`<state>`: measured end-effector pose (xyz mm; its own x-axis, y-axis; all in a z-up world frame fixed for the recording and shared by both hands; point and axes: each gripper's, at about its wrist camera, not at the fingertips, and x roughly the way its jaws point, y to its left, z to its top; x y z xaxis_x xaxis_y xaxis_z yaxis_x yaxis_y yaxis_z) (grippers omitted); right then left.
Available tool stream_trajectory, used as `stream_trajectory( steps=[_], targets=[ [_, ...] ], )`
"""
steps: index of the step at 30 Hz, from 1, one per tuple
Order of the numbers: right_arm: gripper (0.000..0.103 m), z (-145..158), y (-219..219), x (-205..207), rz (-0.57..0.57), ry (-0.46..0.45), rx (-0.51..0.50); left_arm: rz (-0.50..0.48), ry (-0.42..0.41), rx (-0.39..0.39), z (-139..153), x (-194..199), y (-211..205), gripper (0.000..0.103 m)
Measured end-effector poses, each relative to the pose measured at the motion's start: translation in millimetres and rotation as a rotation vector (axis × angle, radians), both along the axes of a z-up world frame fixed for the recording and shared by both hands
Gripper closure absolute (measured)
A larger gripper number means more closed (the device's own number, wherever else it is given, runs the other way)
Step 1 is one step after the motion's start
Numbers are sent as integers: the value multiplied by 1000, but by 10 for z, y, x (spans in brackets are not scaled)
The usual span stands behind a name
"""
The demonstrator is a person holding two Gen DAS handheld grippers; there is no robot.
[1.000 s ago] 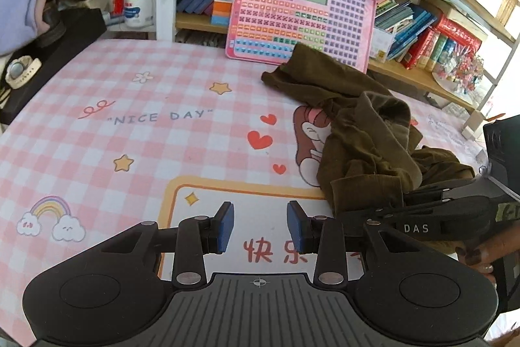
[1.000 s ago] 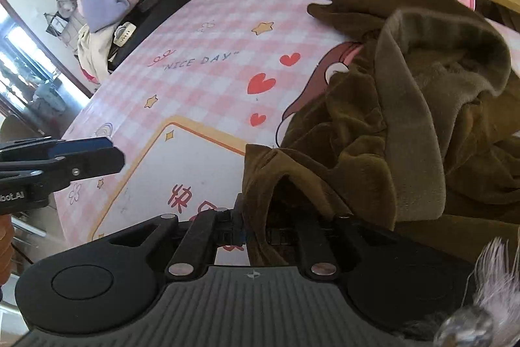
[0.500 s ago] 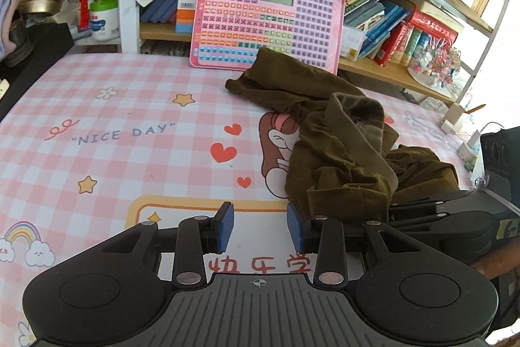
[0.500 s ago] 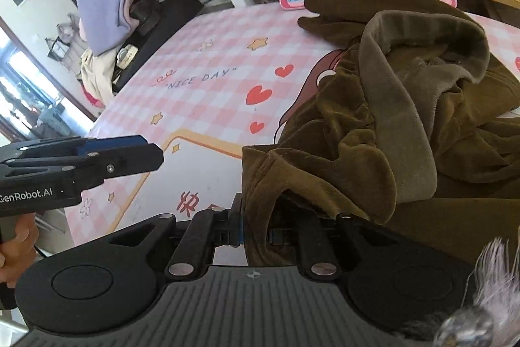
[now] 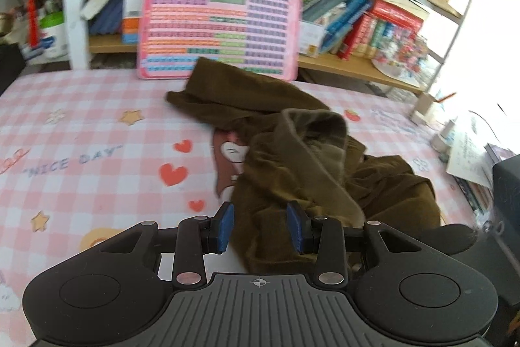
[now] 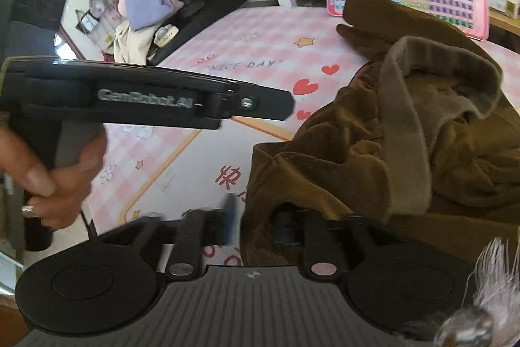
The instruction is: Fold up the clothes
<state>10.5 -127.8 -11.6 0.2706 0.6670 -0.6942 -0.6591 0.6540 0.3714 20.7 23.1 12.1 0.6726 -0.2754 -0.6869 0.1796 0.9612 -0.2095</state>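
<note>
- Change since a second ago: my left gripper (image 5: 260, 225) has swung right, from bare tablecloth to the garment's near edge; jaws spread as before.
- Left jaws: released, blue pads (image 5: 226, 225) straddling the brown garment (image 5: 292, 171), cloth between them but not pinched. I judge this a line-up for a second grip.
- Right gripper (image 6: 256, 221): clenched on the garment's near hem, the fold draped over its right finger; the hold anchors that hem, I judge.
- Garment: crumpled in a heap on the pink checked tablecloth (image 5: 81, 132), far end touching the pink keyboard toy (image 5: 221, 25).
- Left hand (image 6: 52, 171): wrapped round the handle, the tool levelled low across the table.
</note>
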Motion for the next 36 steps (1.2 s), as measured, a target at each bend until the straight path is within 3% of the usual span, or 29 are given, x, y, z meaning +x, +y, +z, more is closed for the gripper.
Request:
stream_trajectory(
  steps=[4,8,12,16,17,19,20,23,26,29,32,33,35,36],
  targets=[
    [60,57,-369,32,-112,46,67,-20,-3,1,-14,57,-36,62],
    [46,-58,-817,175,-335,229,202,-16,-1,-6,-30,105,-4,62],
    [45,-301,-1025,345,-545,455,322,-17,-6,-6,-12,126,20,62],
    [45,-511,-988,488,-661,601,425,-11,-13,-5,31,96,66,62],
    [47,-559,-967,522,-689,634,443,-5,-16,-4,42,78,96,62],
    [64,-591,-930,536,-747,659,443,6,-20,-3,63,43,155,62],
    [79,-590,-914,538,-775,660,441,12,-23,-3,74,26,185,62],
    [89,-309,-872,470,-817,481,397,59,-42,-1,110,-46,373,62],
    [90,244,-573,378,-718,125,293,150,-70,7,152,-122,682,62],
    [90,673,76,205,-442,-207,190,268,-86,3,201,-199,1076,62],
    [90,616,813,112,-105,-211,95,375,-79,-31,229,-261,1439,62],
    [87,489,1007,76,-20,-172,35,396,-71,-45,225,-271,1538,62],
    [78,242,1372,7,136,-94,-80,384,-63,-52,200,-266,1589,62],
    [72,173,1423,-14,146,-63,-106,372,-60,-52,186,-261,1595,62]
  ],
)
